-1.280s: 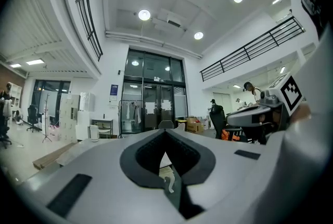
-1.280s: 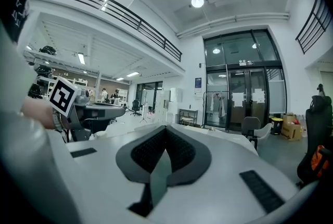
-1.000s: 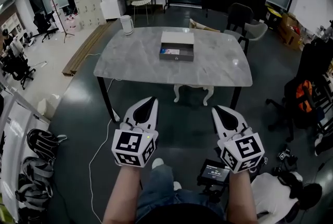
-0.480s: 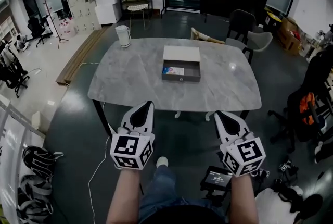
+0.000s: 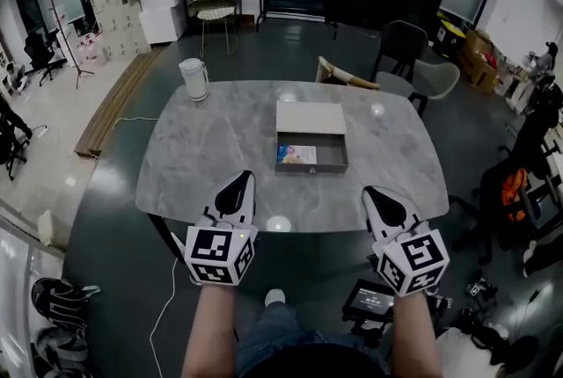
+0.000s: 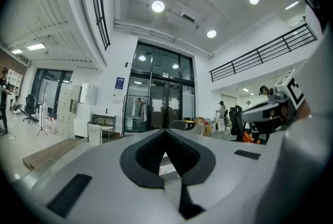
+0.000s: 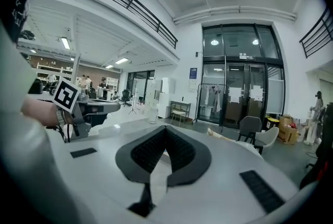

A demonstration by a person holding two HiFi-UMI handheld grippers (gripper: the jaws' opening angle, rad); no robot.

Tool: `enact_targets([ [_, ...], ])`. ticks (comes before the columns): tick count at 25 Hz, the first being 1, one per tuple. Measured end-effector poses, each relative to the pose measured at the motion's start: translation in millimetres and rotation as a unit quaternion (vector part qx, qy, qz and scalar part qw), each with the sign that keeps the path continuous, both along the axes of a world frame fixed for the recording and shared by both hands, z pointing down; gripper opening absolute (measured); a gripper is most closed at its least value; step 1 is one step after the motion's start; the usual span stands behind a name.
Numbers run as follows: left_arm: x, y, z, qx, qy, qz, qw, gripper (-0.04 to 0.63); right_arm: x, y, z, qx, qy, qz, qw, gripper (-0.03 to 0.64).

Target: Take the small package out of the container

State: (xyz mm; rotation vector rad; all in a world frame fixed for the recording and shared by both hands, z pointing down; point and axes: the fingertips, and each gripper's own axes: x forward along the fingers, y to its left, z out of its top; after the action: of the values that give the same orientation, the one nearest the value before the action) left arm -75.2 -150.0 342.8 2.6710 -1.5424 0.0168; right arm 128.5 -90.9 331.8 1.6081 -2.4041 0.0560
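On the grey marble table [image 5: 211, 148] lies a shallow grey open container [image 5: 313, 166]. A small package [image 5: 296, 155] with a blue and white print rests inside it at the left. My left gripper [image 5: 239, 183] hangs over the table's near edge, left of the container, shut and holding nothing. My right gripper [image 5: 374, 192] hovers at the near edge to the right, also shut and empty. In the left gripper view the left gripper [image 6: 165, 134] has its tips together, and in the right gripper view so does the right gripper [image 7: 165, 132].
A white jug [image 5: 193, 79] stands at the table's far left corner. Chairs [image 5: 403, 40] sit behind the far right corner. A small screen device [image 5: 368, 301] lies on the floor by my right forearm. A white cable [image 5: 167, 297] runs over the floor at the left.
The table and container have come closer in the head view as I walk up to them. Both grippers stay shut and now reach the table's near edge.
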Motion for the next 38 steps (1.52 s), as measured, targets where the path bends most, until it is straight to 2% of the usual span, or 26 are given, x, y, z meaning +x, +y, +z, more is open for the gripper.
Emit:
enact_targets([
  [8, -8, -46, 15, -0.02, -0.016, 0.012, 0.9996, 0.01, -20, -45, 28, -0.027, -0.012, -0.005, 1.0, 0.026],
  [15, -15, -76, 34, -0.046, -0.032, 0.004, 0.9984, 0.01, -17, -85, 45, -0.045, -0.051, -0.001, 0.998, 0.026],
  [23, -15, -138, 41, -0.052, -0.044, -0.004, 0.9977, 0.01, -13, -153, 64, -0.067, -0.062, -0.009, 0.996, 0.026],
  [30, -10, -205, 51, -0.067, -0.047, -0.007, 0.9966, 0.009, 0, -224, 79, -0.119, -0.069, -0.007, 0.99, 0.026],
  [35, -2, -231, 68, -0.085, -0.049, 0.0, 0.9952, 0.009, 7, -252, 106, -0.169, -0.072, -0.01, 0.983, 0.031],
  [36, -3, -235, 73, -0.09, -0.05, -0.001, 0.9947, 0.009, 5, -256, 113, -0.182, -0.073, -0.014, 0.981, 0.045],
  [38, -5, -242, 83, -0.101, -0.05, -0.003, 0.9936, 0.01, 2, -263, 128, -0.208, -0.072, -0.02, 0.975, 0.157],
])
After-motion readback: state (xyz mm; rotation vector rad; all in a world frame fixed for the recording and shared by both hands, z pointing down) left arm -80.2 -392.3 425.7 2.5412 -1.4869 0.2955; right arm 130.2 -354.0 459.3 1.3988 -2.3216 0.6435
